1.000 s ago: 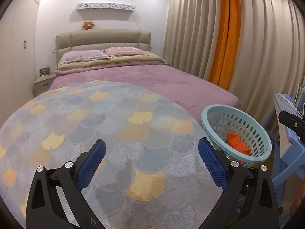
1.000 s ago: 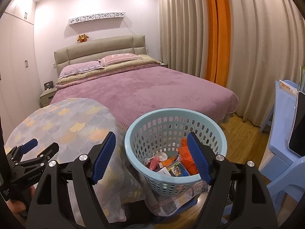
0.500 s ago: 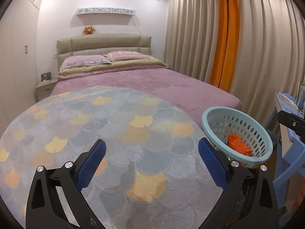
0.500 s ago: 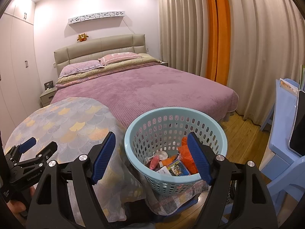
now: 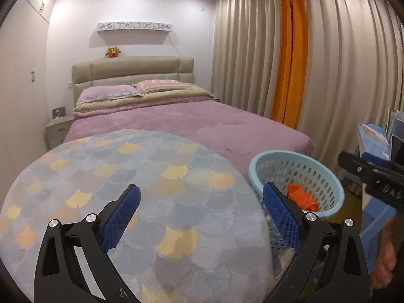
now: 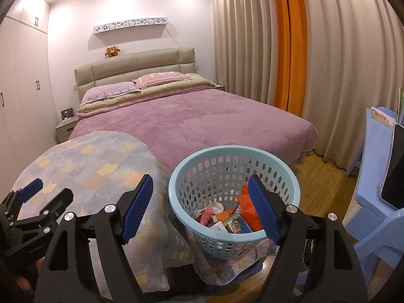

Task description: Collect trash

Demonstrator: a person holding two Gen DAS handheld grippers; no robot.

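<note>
A light blue perforated basket stands to the right of a round table with a scallop-pattern cloth. It holds several pieces of trash, among them an orange wrapper. The basket also shows in the left wrist view. My right gripper is open and empty, hovering in front of the basket's near rim. My left gripper is open and empty above the tablecloth. The left gripper also shows in the right wrist view, and the right gripper's finger in the left wrist view.
A bed with a purple blanket lies behind the table. Beige and orange curtains hang on the right. A blue chair and desk stand at the right edge. The floor is wood. A nightstand stands at the back left.
The left wrist view has tilted upward and shows more ceiling; the table and basket sit lower in it. The right gripper has hardly moved. Both stay open.
</note>
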